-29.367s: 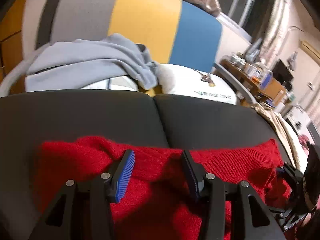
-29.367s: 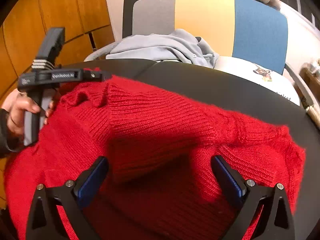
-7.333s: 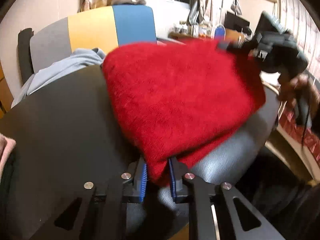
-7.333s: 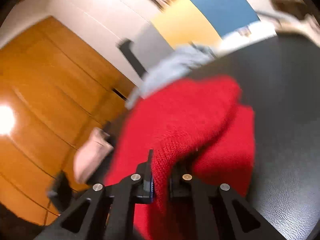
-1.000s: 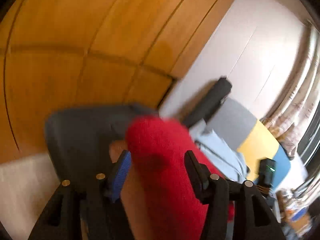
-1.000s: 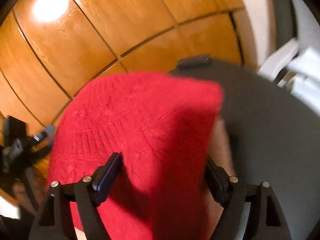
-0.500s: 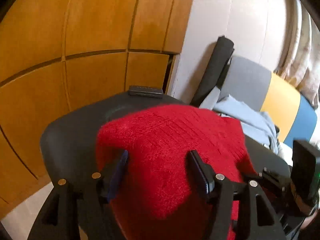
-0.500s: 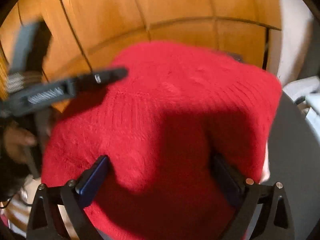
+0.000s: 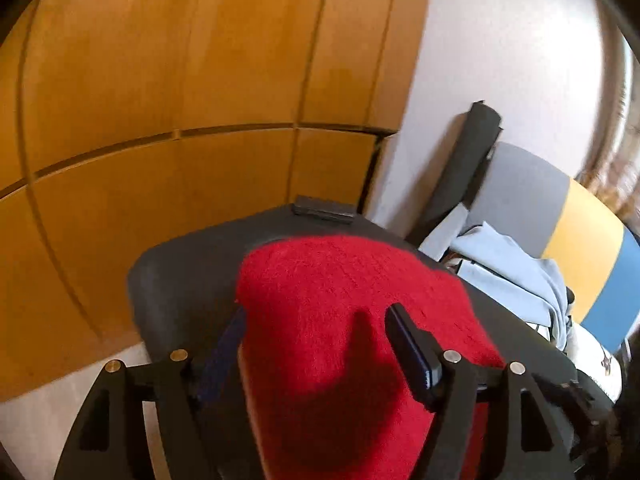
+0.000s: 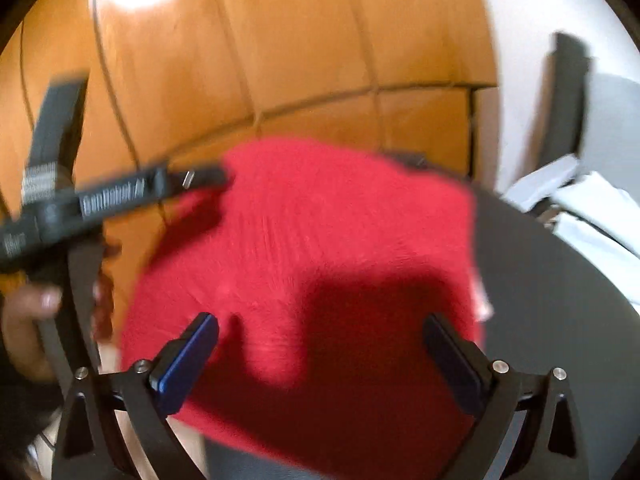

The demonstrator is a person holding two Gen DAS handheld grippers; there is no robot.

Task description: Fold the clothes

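On the far left of the right wrist view, a hand [image 10: 28, 312] grips the handle of the left gripper [image 10: 192, 178], whose tip reaches the left edge of the folded red sweater [image 10: 320, 240]. That sweater lies on the dark seat [image 10: 560, 320], in front of the orange wood panelling [image 10: 280, 60]. Nearer the camera, the right gripper [image 10: 320, 340] has its jaws spread about as wide as they go, having just been opening; the sweater lies under and between them, and neither blue pad [image 10: 188, 356] presses on it.

Seen from the left wrist, the left gripper [image 9: 316, 344] has also just been opening. The red sweater [image 9: 340, 300] sits between its jaws, and the cloth seems to brush the left pad, though blur makes that uncertain; the right pad [image 9: 408, 348] stands clear above the knit. Behind the sweater a small flat black object [image 9: 322, 208] lies at the seat's back edge. To the right, a pale blue garment [image 9: 504, 264] is heaped against a grey, yellow and blue cushion [image 9: 580, 240].
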